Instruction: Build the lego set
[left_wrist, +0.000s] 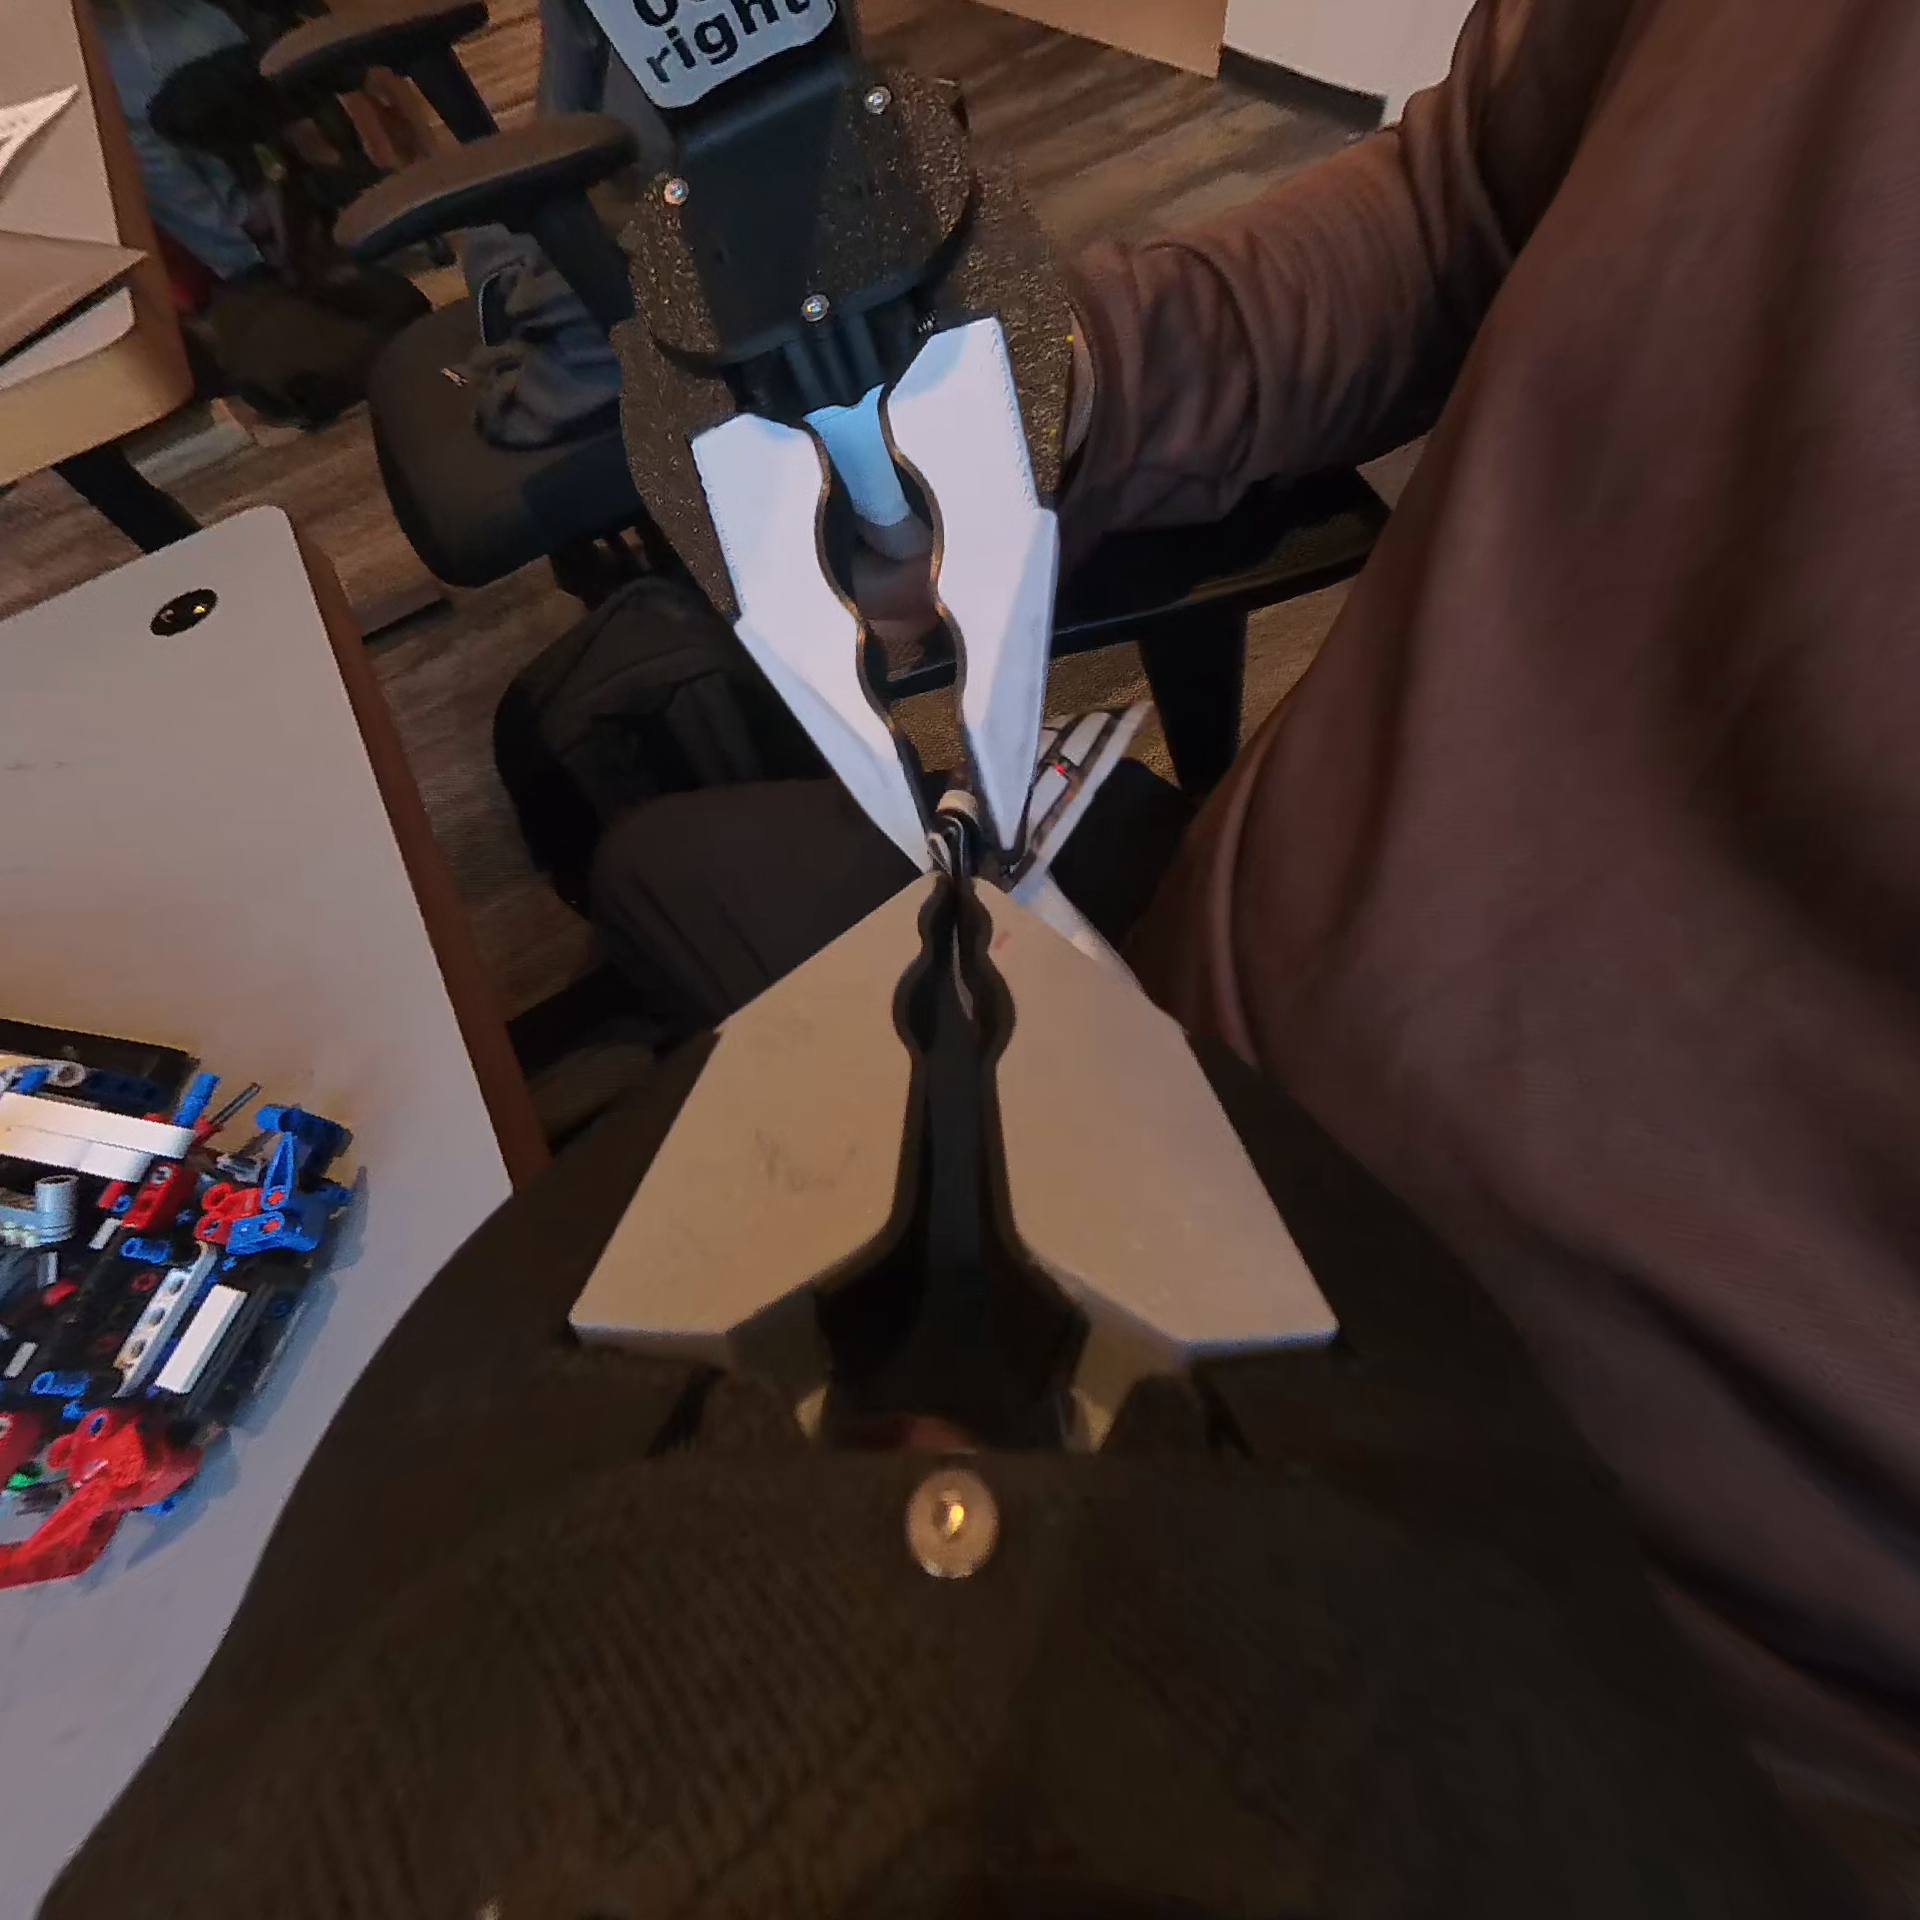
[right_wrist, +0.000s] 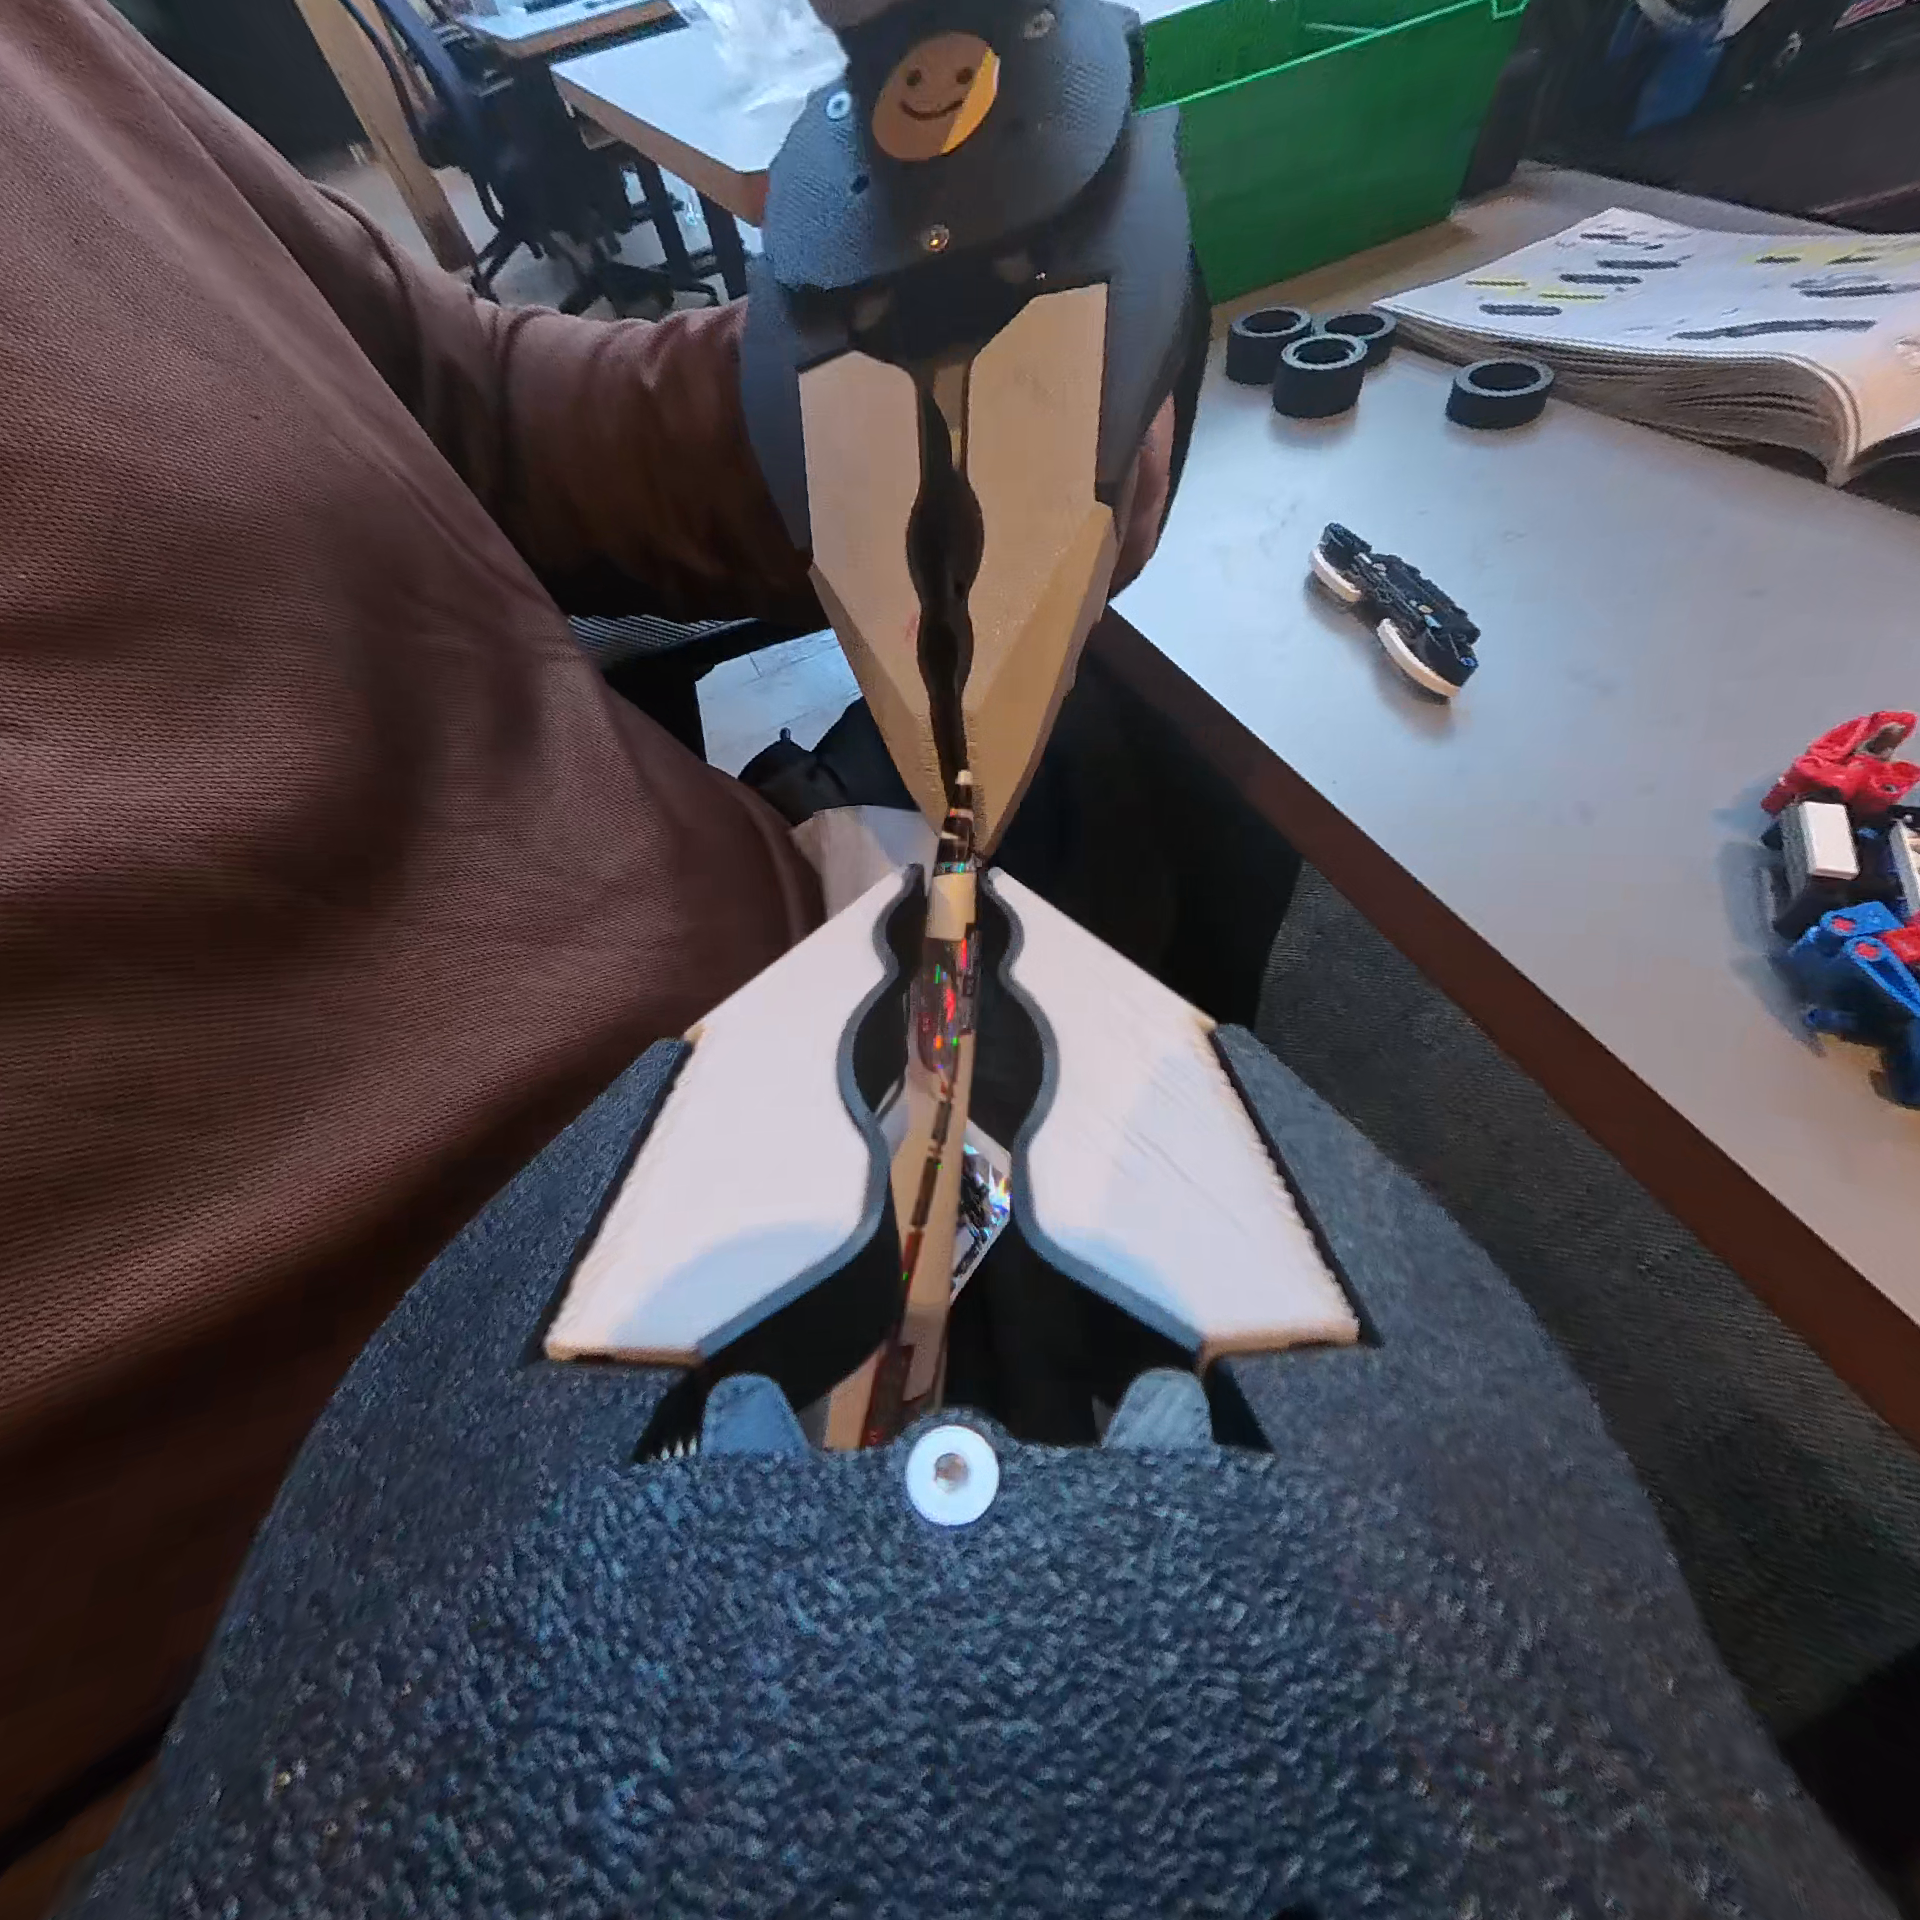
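My two grippers meet tip to tip in front of a person in a brown top, off the table's edge. My right gripper is shut on a thin sticker sheet, seen edge-on with shiny patches. My left gripper is shut on the sheet's far end. The left gripper also shows in the right wrist view, and the right gripper in the left wrist view. The red, blue and black lego model lies on the grey table; it also shows in the right wrist view.
A small black and white lego subassembly, several black tyres and an open instruction booklet lie on the table. A green bin stands behind. Office chairs and a dark backpack are on the floor. Less than 4 cm separates the two grippers' tips.
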